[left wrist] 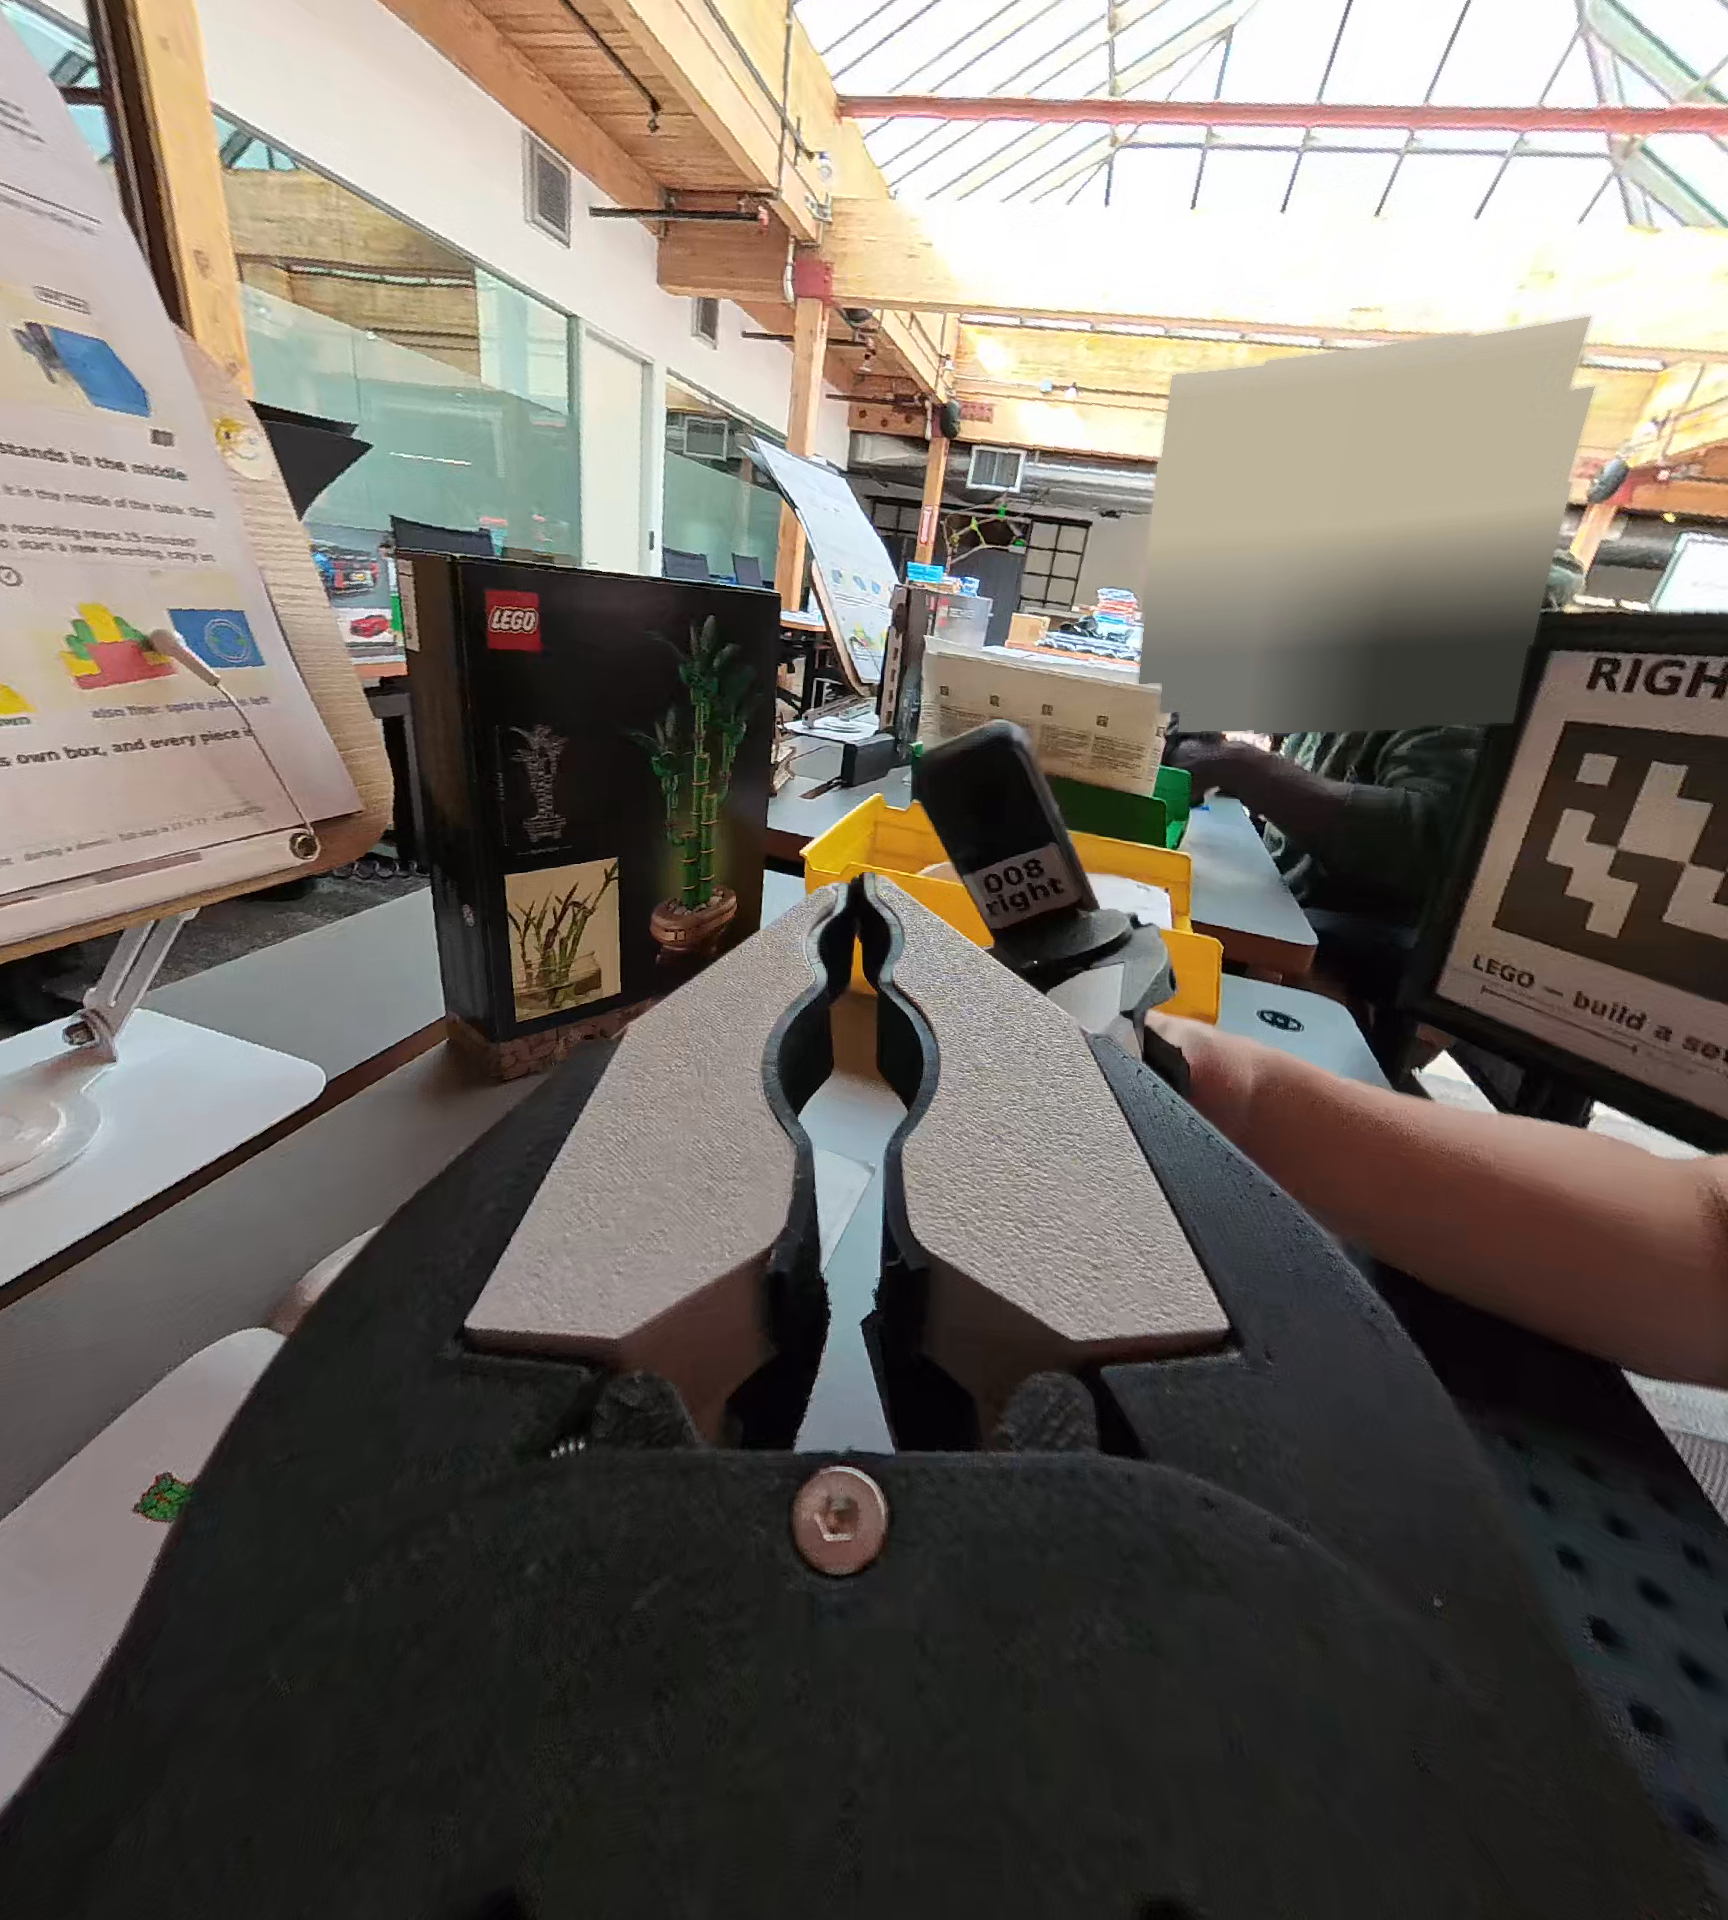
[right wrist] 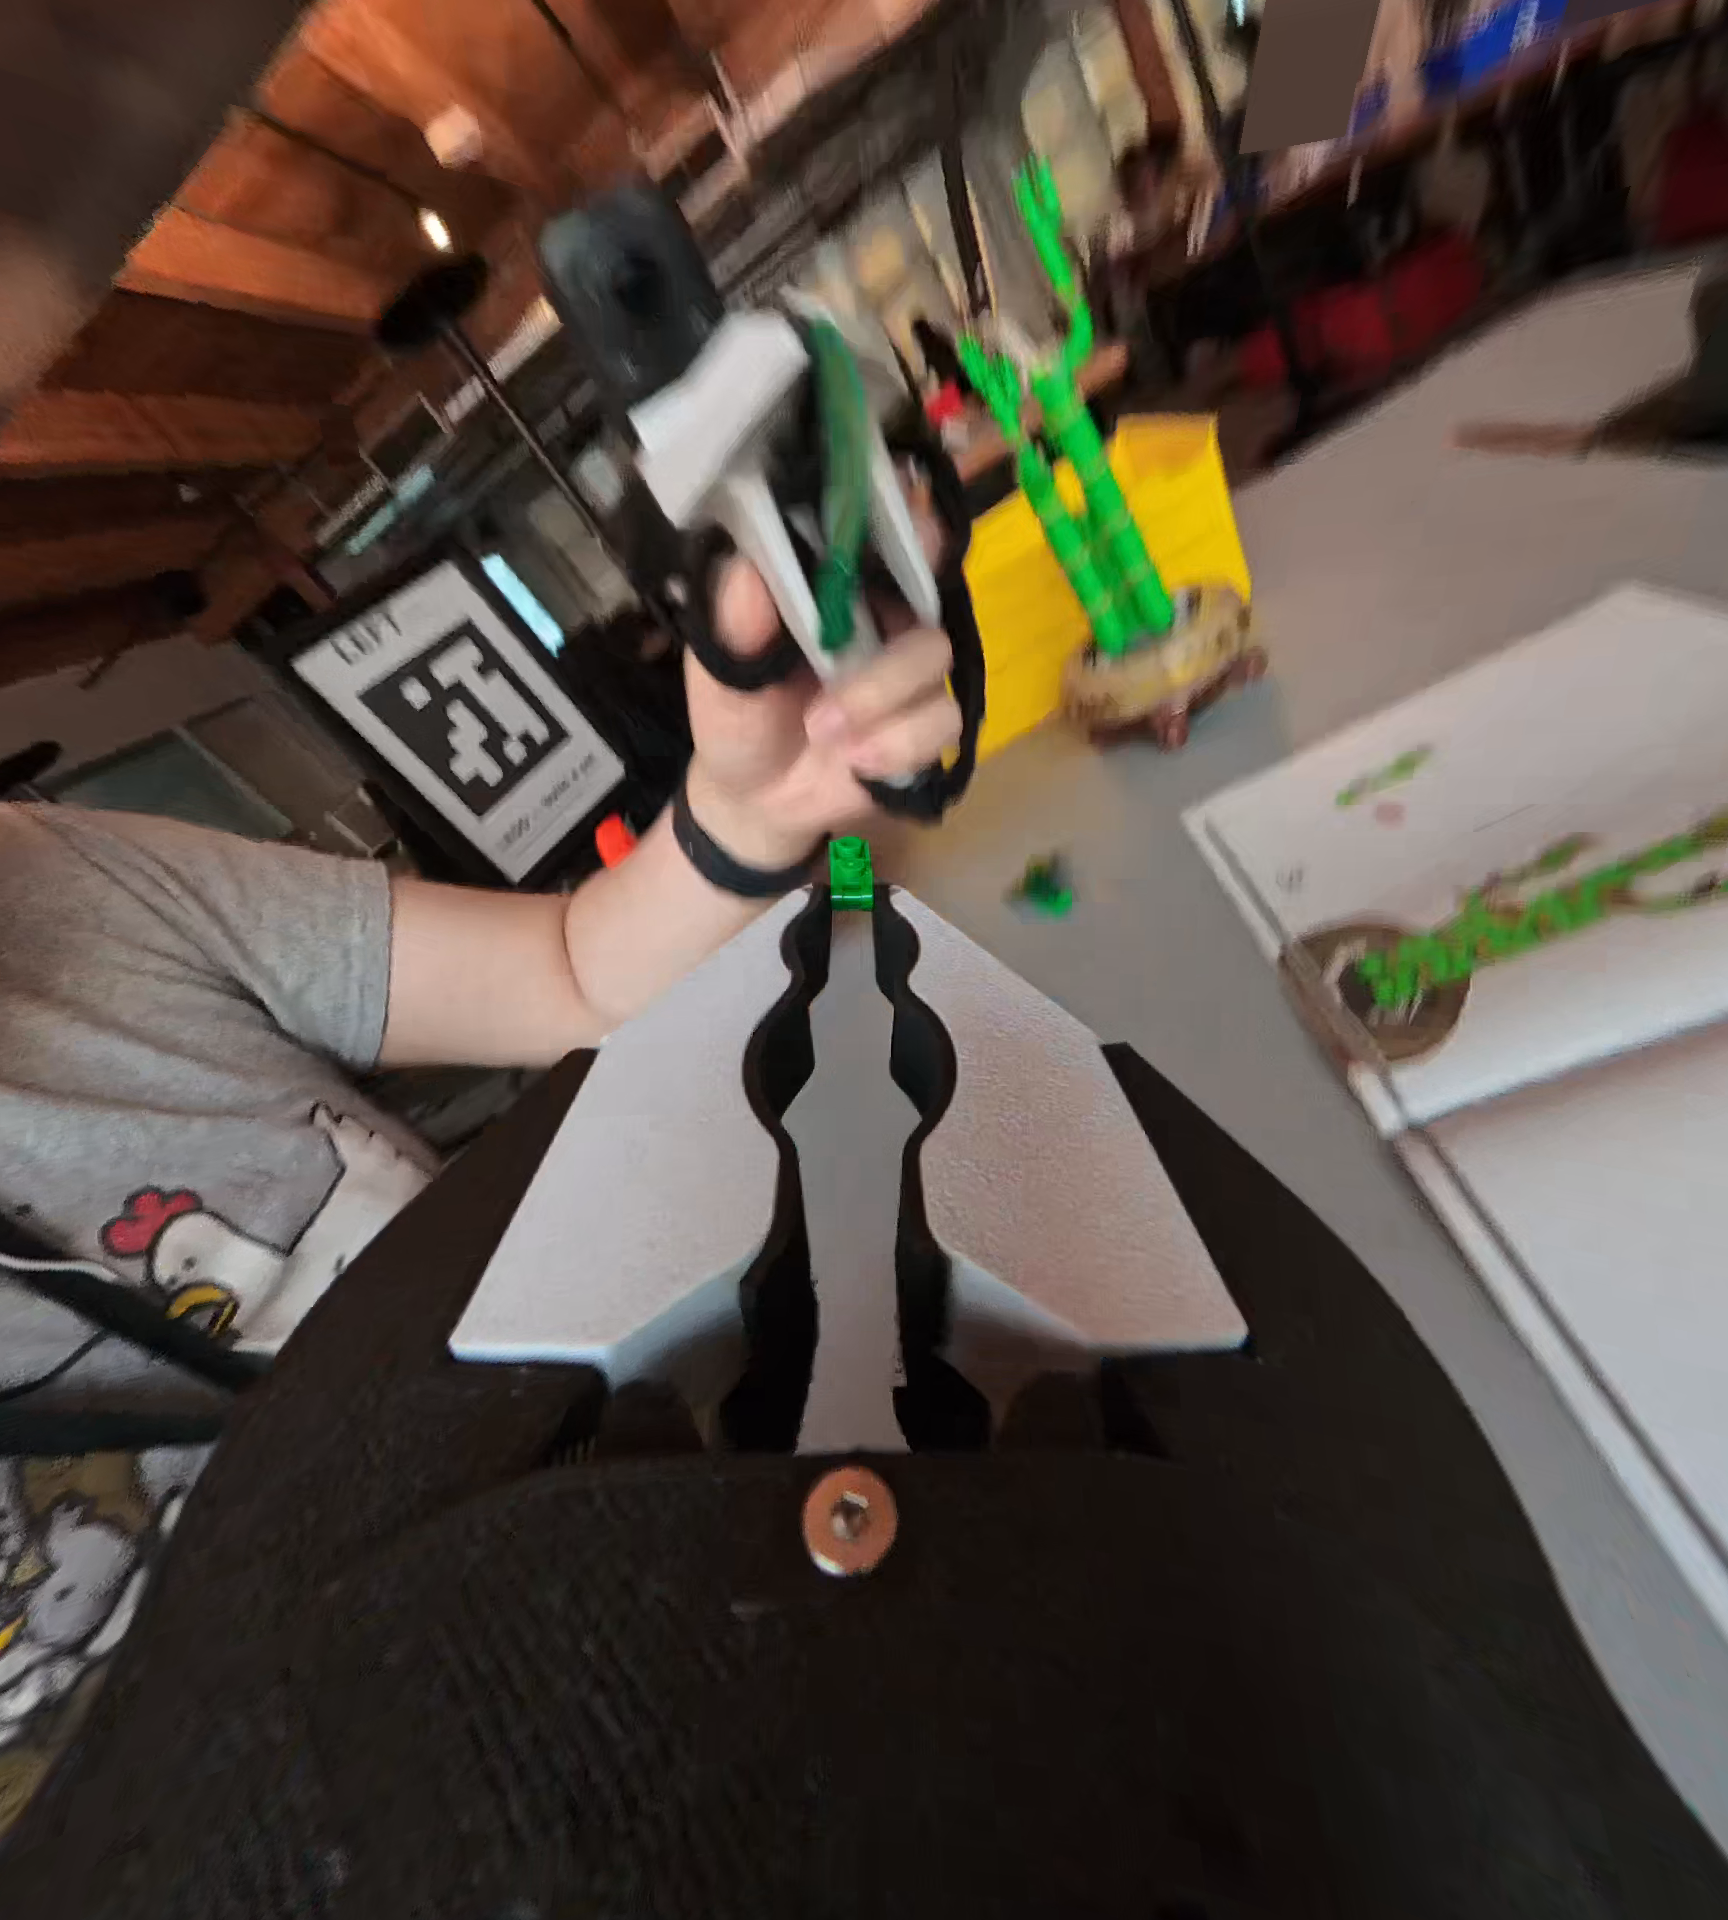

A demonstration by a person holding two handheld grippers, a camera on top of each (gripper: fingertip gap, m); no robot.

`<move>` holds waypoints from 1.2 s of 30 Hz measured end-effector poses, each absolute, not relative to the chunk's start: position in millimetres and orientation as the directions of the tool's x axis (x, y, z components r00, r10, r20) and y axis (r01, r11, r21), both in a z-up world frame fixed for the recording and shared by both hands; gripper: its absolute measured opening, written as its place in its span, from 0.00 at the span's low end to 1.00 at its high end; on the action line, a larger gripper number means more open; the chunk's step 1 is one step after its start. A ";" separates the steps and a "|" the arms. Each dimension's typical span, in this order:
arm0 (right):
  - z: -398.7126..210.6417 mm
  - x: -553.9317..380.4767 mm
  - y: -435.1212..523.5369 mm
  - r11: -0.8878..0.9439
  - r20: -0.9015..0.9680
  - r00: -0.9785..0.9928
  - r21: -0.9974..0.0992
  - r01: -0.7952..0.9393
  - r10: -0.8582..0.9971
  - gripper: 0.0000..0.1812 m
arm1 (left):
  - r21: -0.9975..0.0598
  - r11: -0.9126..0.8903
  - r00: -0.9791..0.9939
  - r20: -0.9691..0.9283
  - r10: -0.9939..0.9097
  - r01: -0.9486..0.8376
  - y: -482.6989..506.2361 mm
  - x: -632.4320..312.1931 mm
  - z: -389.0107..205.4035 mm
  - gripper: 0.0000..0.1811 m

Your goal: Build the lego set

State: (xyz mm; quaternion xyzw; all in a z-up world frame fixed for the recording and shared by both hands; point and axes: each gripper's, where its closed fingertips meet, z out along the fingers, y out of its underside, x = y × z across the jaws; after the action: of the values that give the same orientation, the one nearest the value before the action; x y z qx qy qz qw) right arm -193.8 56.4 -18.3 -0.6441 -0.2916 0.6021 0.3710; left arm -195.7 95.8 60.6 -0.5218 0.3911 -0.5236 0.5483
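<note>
Right claw (right wrist: pixel 851 902) pinches green brick (right wrist: pixel 851 878); branded box (left wrist: pixel 595 800) upright.

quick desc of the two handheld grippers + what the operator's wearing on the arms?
Both the left gripper and the right gripper have black textured bodies, pale grey wedge fingers with wavy black inner edges, and a silver screw at the hinge. A white tag sits on the right one's handle. The operator wears a grey short sleeve and a black wristband.
</note>
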 end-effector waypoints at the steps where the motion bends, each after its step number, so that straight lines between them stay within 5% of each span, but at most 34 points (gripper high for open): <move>1: -39.6 -194.0 52.5 -0.618 -0.608 0.138 -0.786 0.034 0.782 0.03 | -0.987 -0.069 0.134 0.089 -0.987 0.147 94.1 -196.4 59.3 0.00; 6: -94.0 -202.2 56.4 -0.684 -0.646 0.228 -0.706 0.182 0.728 0.03 | -0.998 0.000 0.046 0.003 -0.999 0.060 85.8 -208.8 54.2 0.00; 12: -136.2 -201.2 60.4 -0.337 -0.232 0.267 -0.818 0.466 0.935 0.03 | -0.996 0.077 0.057 -0.074 -0.996 0.051 86.5 -224.7 62.4 0.00; 24: -160.9 -191.3 56.7 -0.261 -0.130 0.255 -0.762 0.593 0.958 0.06 | -0.995 0.082 0.017 -0.081 -0.997 0.054 77.7 -219.3 60.4 0.00; 28: -135.7 -191.2 60.9 -0.268 -0.149 0.269 -0.829 0.490 0.952 0.13 | -0.995 0.076 -0.010 -0.077 -0.997 0.065 71.3 -212.0 57.7 0.00; 32: -57.0 -204.2 64.4 -0.199 -0.150 0.271 -0.966 0.165 0.951 0.14 | -0.993 0.092 -0.027 -0.094 -0.995 0.069 64.5 -201.0 51.9 0.00; 36: -15.5 -205.2 66.1 -0.185 -0.188 0.307 -0.982 -0.041 0.933 0.15 | -0.993 0.093 -0.037 -0.096 -0.995 0.077 61.2 -196.9 50.4 0.00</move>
State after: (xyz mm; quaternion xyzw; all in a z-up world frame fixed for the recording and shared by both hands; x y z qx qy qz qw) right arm -205.2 66.1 -15.5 -0.6145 -0.3629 0.4635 0.5252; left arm -196.9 61.2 50.4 -0.4465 0.5140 -0.5041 0.5314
